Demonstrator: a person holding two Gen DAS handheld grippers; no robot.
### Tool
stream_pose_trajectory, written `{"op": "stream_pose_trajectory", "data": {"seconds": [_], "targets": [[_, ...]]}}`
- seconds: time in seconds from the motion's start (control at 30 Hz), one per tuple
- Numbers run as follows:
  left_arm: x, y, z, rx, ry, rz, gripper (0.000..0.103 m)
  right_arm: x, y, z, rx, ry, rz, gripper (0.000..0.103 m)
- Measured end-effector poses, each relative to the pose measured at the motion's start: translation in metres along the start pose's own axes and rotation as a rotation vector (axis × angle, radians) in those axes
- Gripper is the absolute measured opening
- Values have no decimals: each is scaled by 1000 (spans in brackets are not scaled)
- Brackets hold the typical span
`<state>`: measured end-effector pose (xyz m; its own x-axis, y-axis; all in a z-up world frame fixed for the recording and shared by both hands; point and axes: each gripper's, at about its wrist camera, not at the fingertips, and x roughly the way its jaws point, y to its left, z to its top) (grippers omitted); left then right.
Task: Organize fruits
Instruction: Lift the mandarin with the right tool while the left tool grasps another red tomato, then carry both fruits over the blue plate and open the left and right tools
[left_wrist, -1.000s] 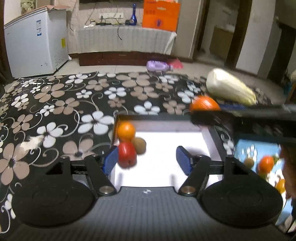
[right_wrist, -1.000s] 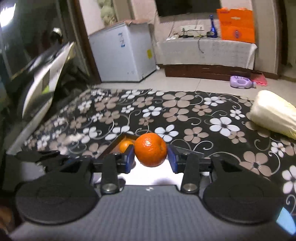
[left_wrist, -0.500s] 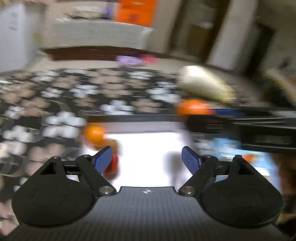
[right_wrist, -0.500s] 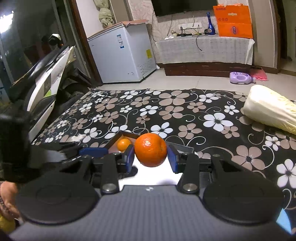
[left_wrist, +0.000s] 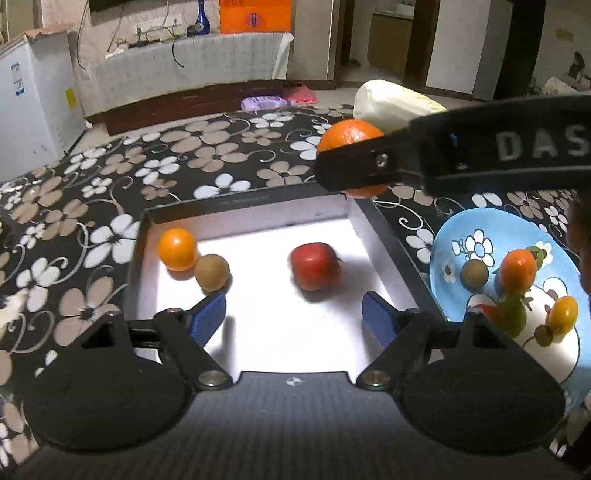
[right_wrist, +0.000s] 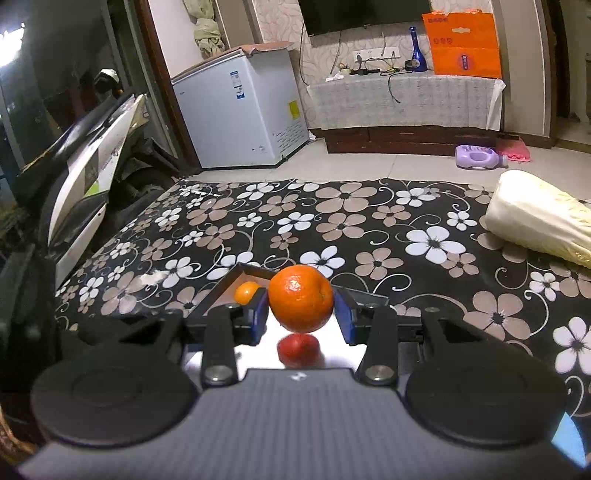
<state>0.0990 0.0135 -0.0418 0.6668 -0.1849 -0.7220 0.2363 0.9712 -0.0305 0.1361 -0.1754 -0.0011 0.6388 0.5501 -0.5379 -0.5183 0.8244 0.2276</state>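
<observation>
The left tongs (left_wrist: 293, 314) stand spread with nothing between their blue pads (left_wrist: 208, 314), hanging over the shallow black-rimmed box with a white floor (left_wrist: 258, 206). Their jaws have just been opening. Inside the box a small orange tangerine (left_wrist: 177, 249) lies in the far left corner, touching a brown round kiwi-like fruit (left_wrist: 211, 272), and a red apple (left_wrist: 314, 266) sits apart from them near the middle, its outline slightly smeared.

The right tongs (right_wrist: 301, 314) pinch a large orange (right_wrist: 301, 303) between their blue pads, held above the box's far right corner; in the left view the black finger of these tongs crosses in front of the orange and hides its lower half. Just right of the box lies a blue plate with white flowers (left_wrist: 476, 229), carrying several small fruits: orange, brown, green, yellow and red ones.

Everything rests on a black cloth with white and brown flowers (right_wrist: 369, 221). A pale Chinese cabbage (right_wrist: 539, 221) lies at its far right edge. Beyond are a white chest freezer (right_wrist: 240, 114), a lilac bottle on the floor (right_wrist: 478, 157) and an orange bag (right_wrist: 463, 44) on a covered low cabinet.

A second ago the apple lay against the left pad beside the tangerine; now it is free in the middle of the box. The plate, then mostly cut off, shows almost whole. The orange is gripped as before.
</observation>
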Motion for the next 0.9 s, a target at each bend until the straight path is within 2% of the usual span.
{"op": "stream_pose_trajectory", "data": {"seconds": [0.1,0.2,0.4,0.5,0.67,0.7,0.9], "targets": [[10,1,1,-32,19,1,74,-3,-4,0,3,-3,-10,42],[12,1,2,-59,14,-4,71,-8,-9,0,9,-10,-16,42],[17,-17,11,-48,-4,-32,70,-20,-17,0,18,-28,-27,42],[22,-25,14,-43,-1,-32,57,-23,-20,-2,15,-21,-35,42],[26,-28,17,-56,-11,-4,46,-28,-26,-5,9,-13,-43,42],[26,-28,17,-57,-12,-1,39,-29,-28,-5,11,-12,-44,42],[24,-28,18,-64,-2,17,39,-35,-31,-9,0,-1,-47,42]]}}
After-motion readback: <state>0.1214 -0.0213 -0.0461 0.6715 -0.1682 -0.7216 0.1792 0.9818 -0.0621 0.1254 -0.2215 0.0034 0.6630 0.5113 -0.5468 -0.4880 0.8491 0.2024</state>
